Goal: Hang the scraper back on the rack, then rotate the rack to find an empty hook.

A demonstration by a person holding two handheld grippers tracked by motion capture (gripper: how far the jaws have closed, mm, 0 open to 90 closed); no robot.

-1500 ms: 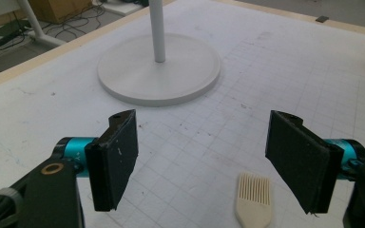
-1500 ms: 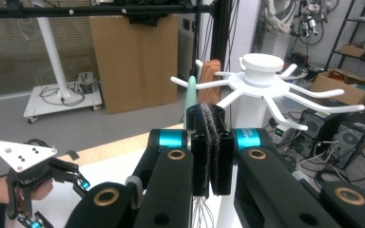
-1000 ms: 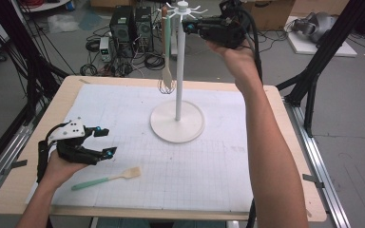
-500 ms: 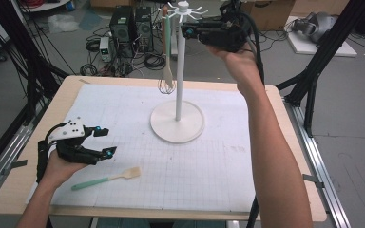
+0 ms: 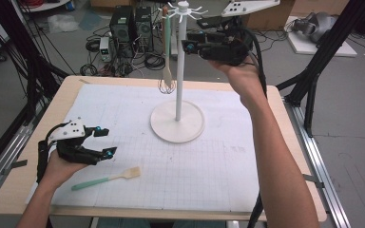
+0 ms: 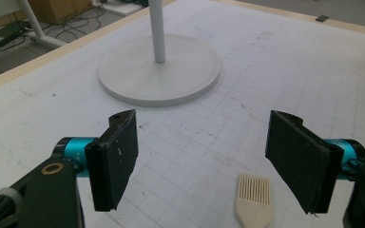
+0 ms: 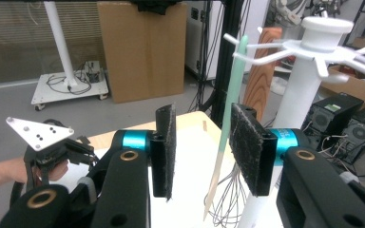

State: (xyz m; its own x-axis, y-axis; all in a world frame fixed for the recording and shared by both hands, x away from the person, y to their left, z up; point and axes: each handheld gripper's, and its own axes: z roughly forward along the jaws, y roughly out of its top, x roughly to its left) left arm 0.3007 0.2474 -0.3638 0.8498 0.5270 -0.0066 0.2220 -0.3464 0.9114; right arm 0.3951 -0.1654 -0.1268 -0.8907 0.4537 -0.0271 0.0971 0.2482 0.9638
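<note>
At the upper middle of the high view, the right hand-held gripper (image 5: pixel 188 47) is just spreading its jaws beside the whisk (image 5: pixel 167 47), now hanging on the rack (image 5: pixel 178 71). The left hand-held gripper (image 5: pixel 105 141) is hovering spread at lower left over the brush (image 5: pixel 107 178) lying on the counter (image 5: pixel 228 175), not yet hung.

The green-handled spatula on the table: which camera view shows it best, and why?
The high view: the whole green-handled spatula lies on the gridded mat, near the left gripper. The left gripper view catches just its slotted cream blade; the right gripper view looks toward the rack instead.
</note>
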